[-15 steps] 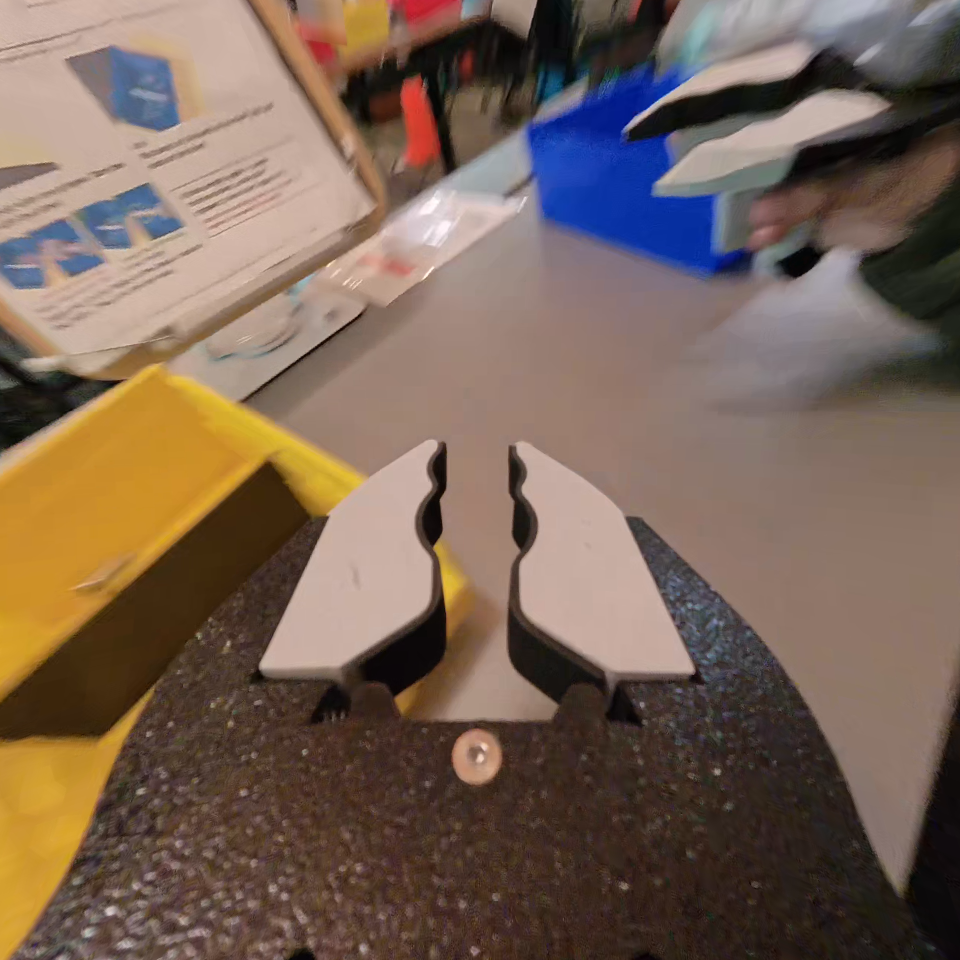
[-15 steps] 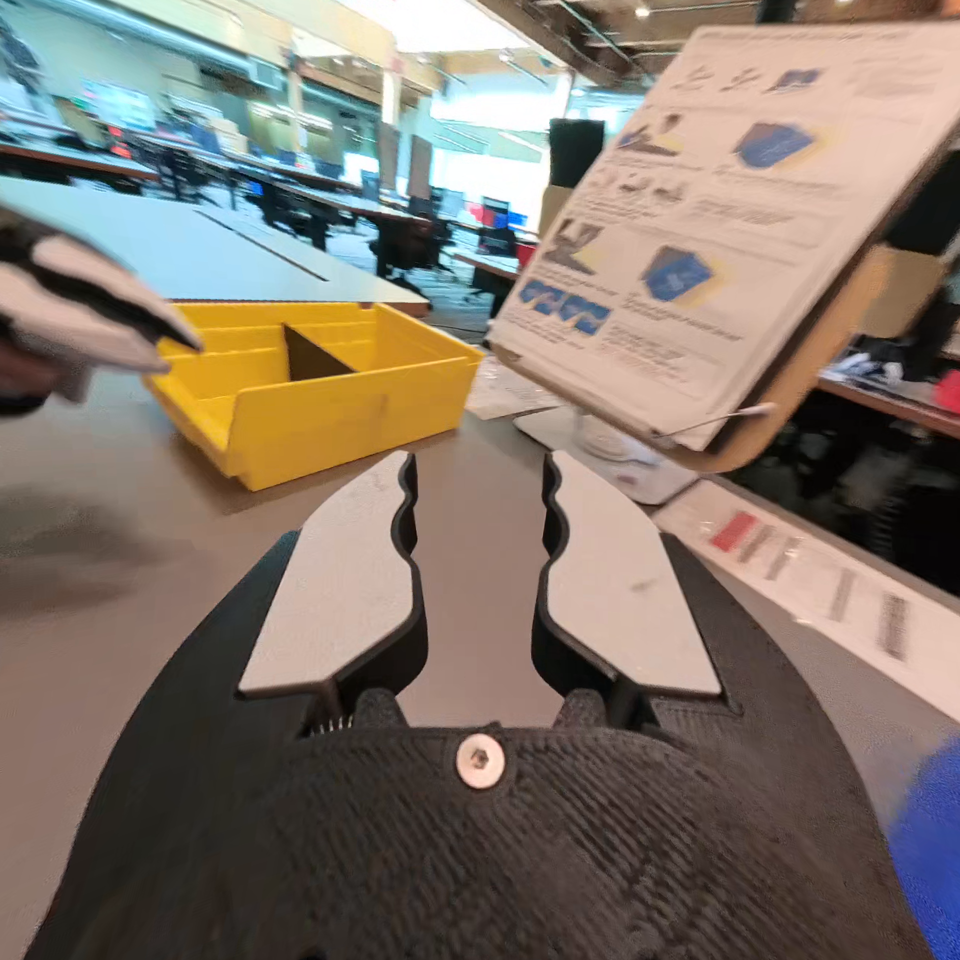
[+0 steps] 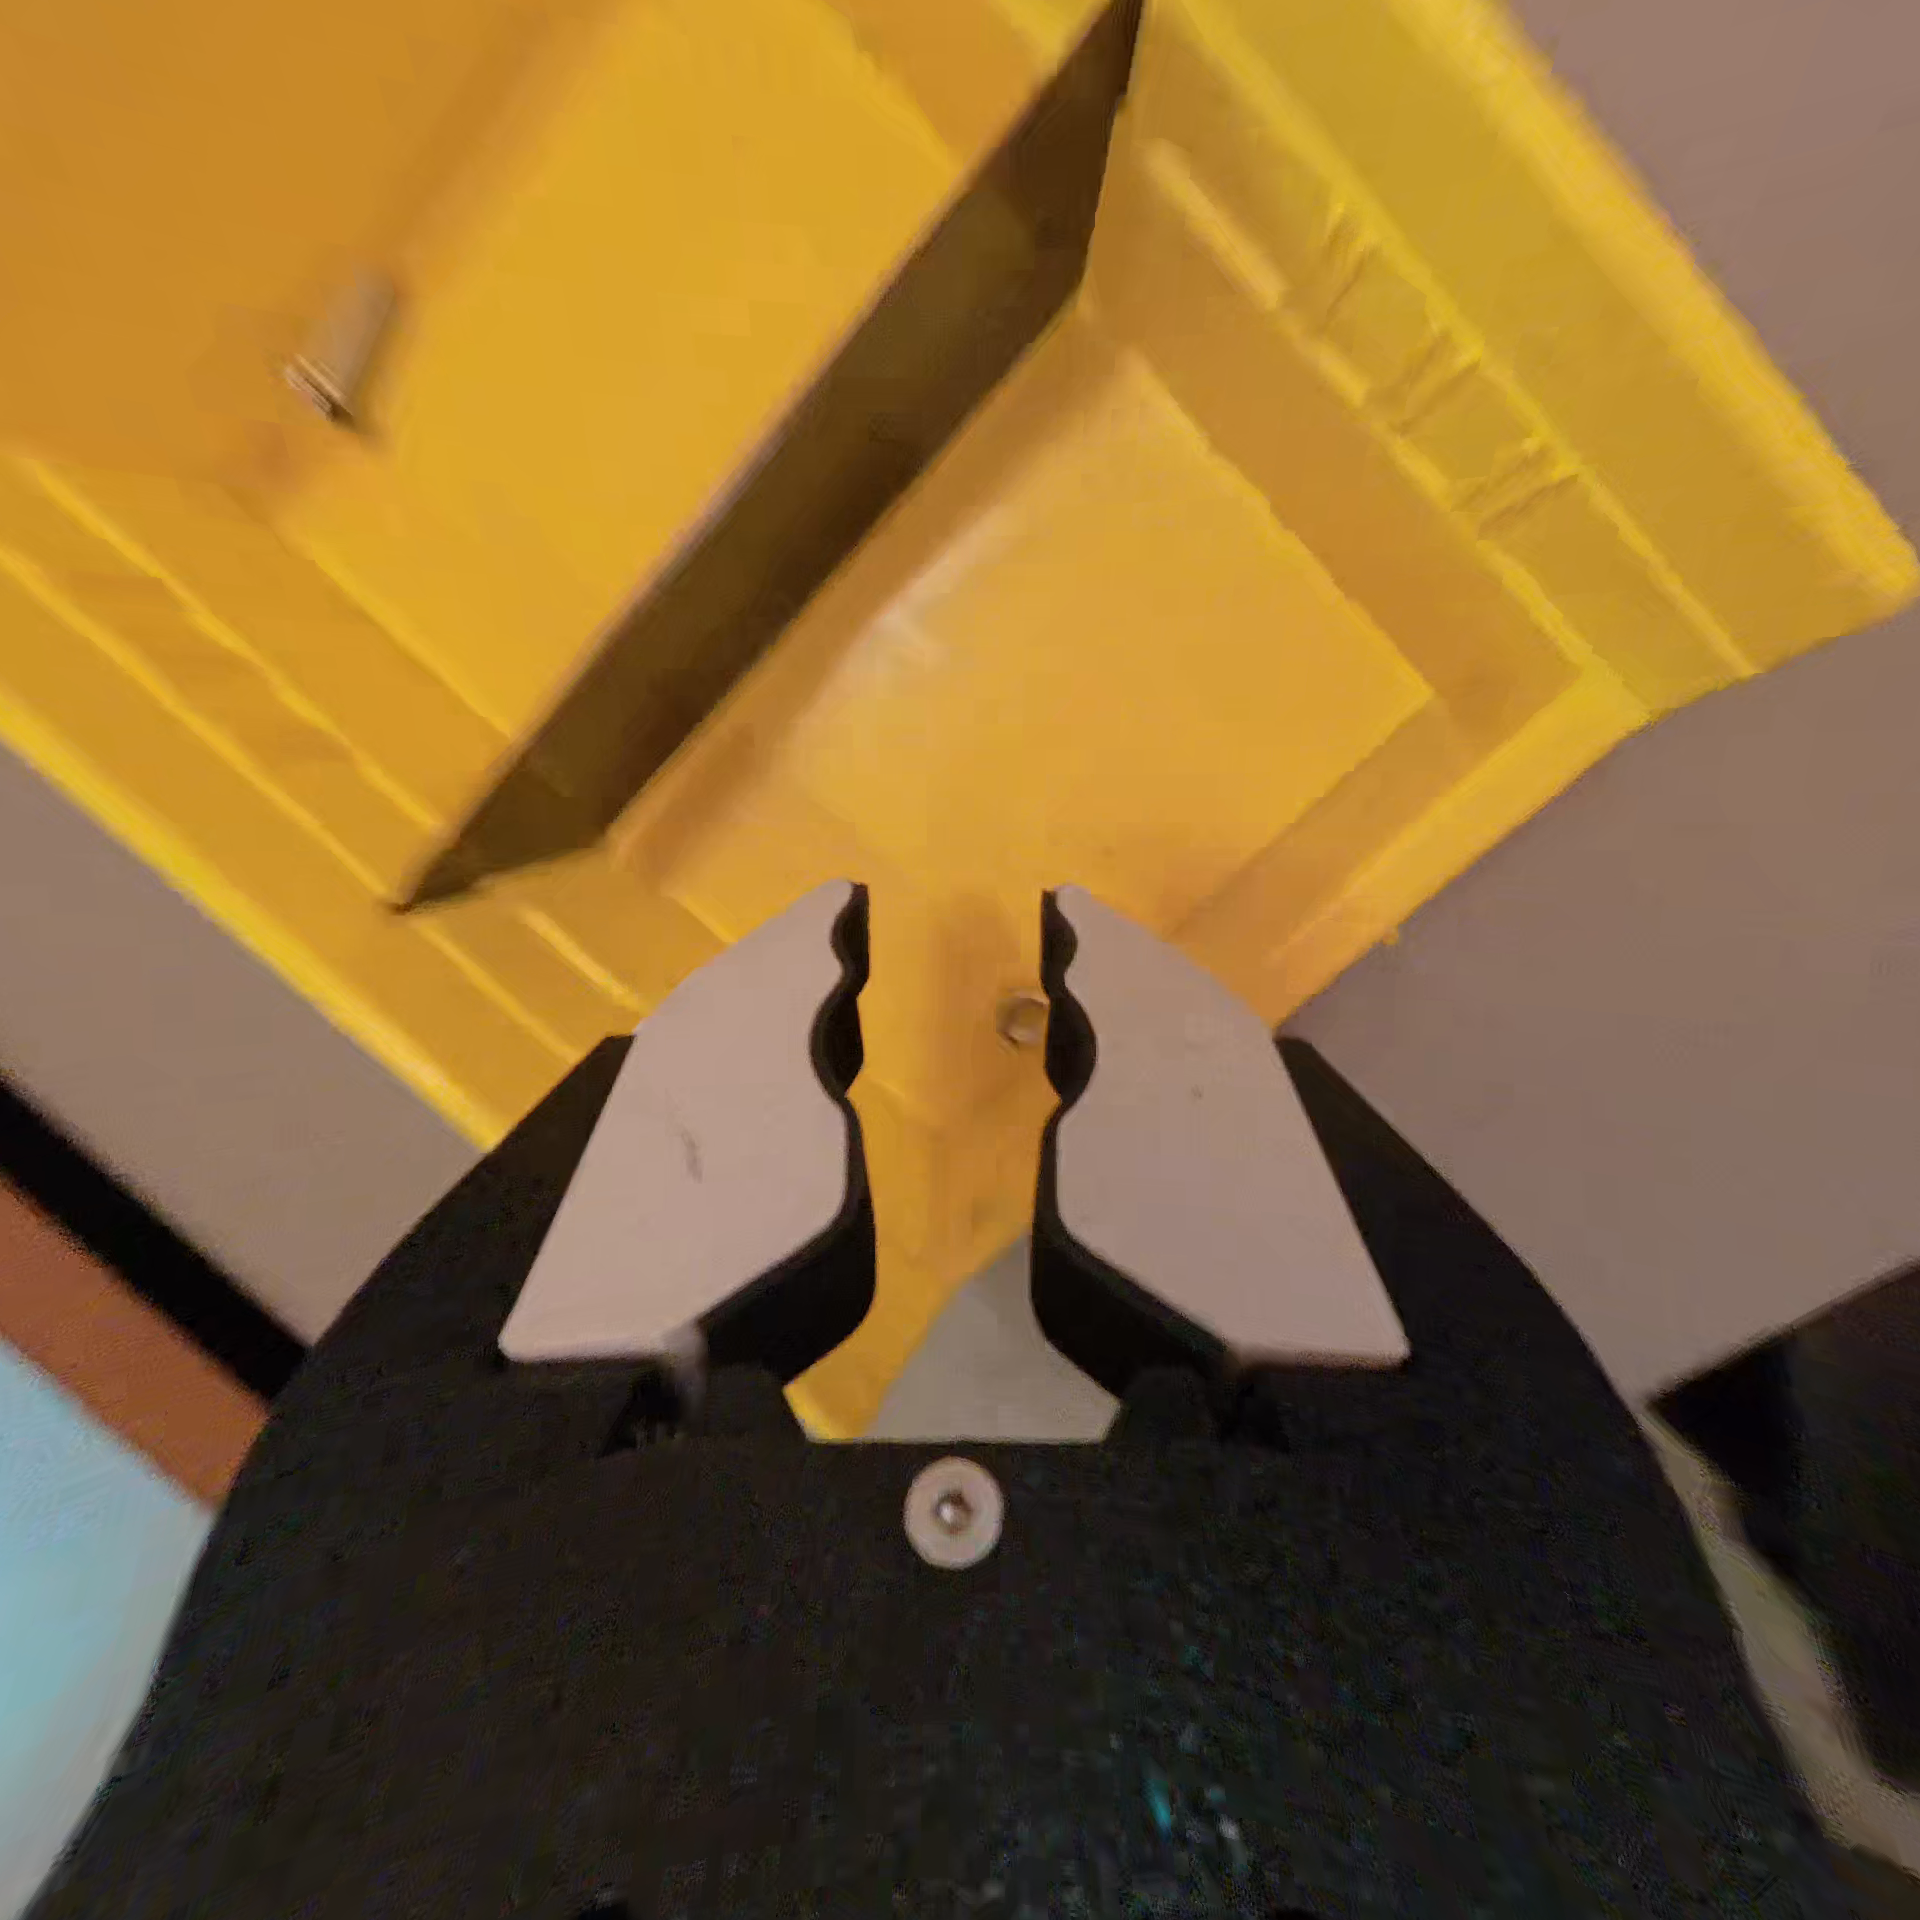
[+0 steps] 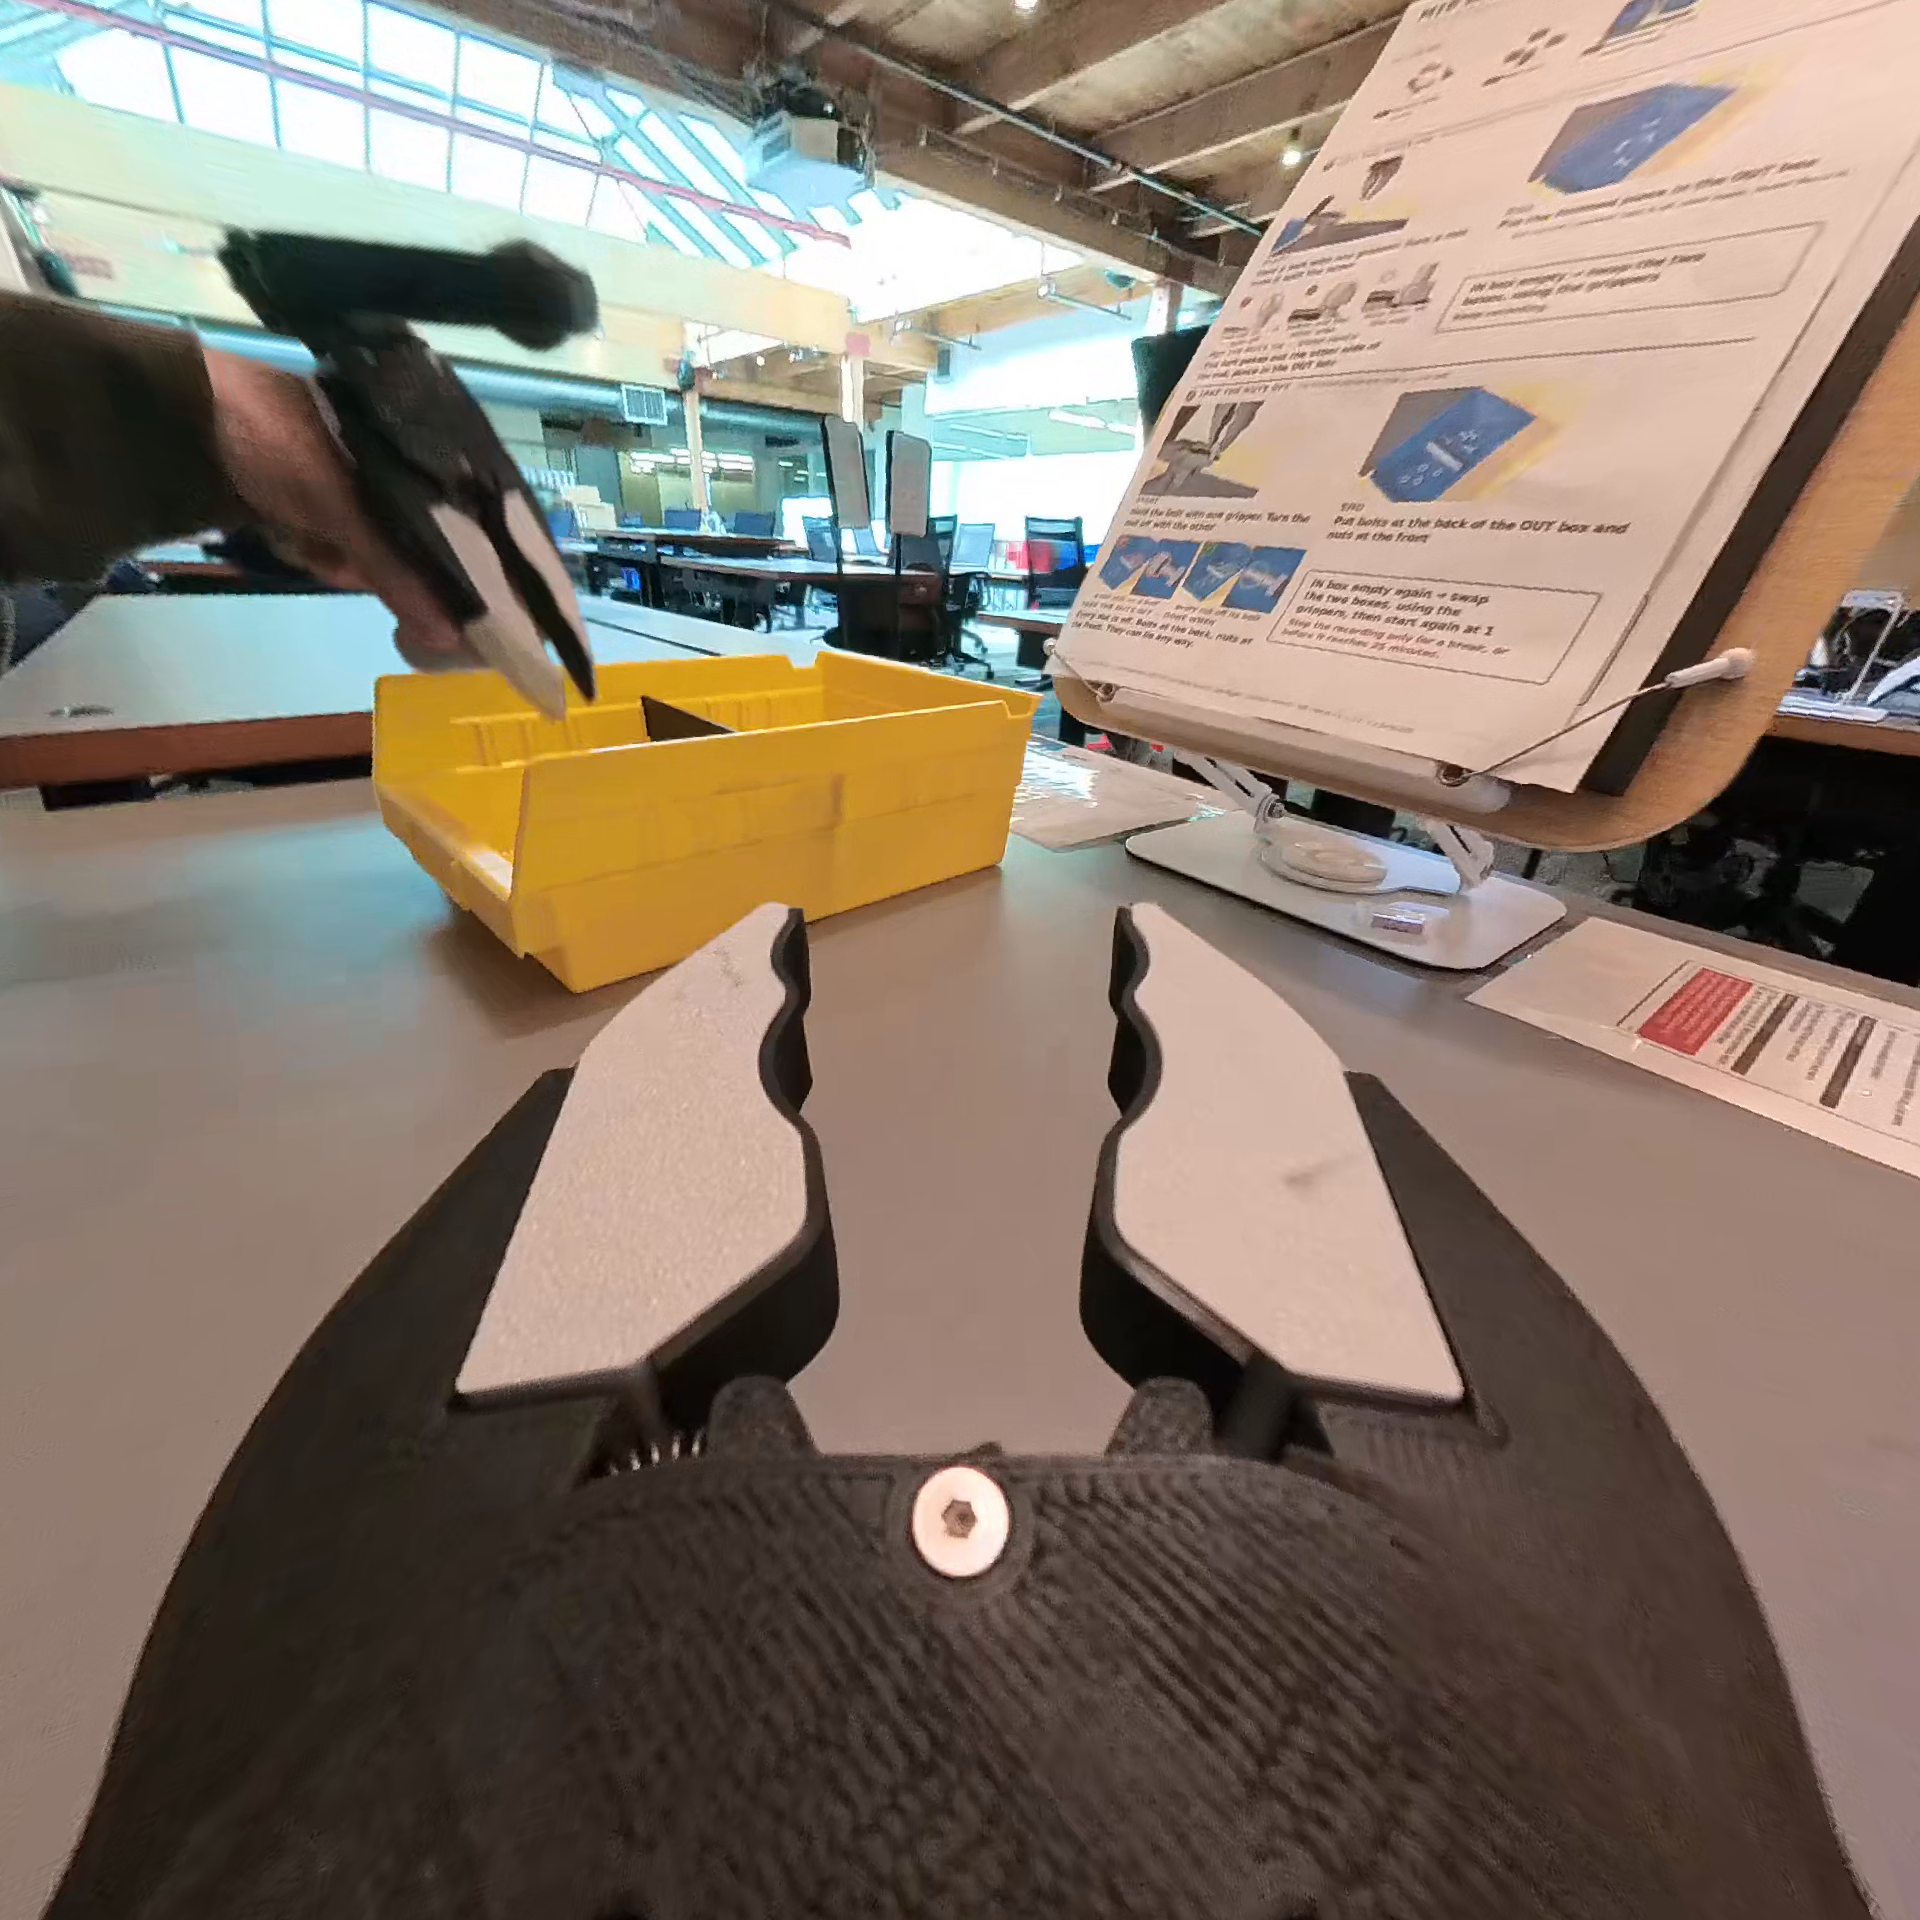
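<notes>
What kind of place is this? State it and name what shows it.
Probably a large open workshop or lab hall: rows of desks and chairs run far back under skylights and exposed beams. On the grey table stand a yellow parts bin and an instruction sheet on a stand.

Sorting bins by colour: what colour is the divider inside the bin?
Black divider, in a yellow bin; clearest in the left wrist view.

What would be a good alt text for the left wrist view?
The left gripper, jaws open, points down into a yellow bin on a grey table. A small metal nut lies between the jaws; a black divider separates it from a bolt.
</notes>
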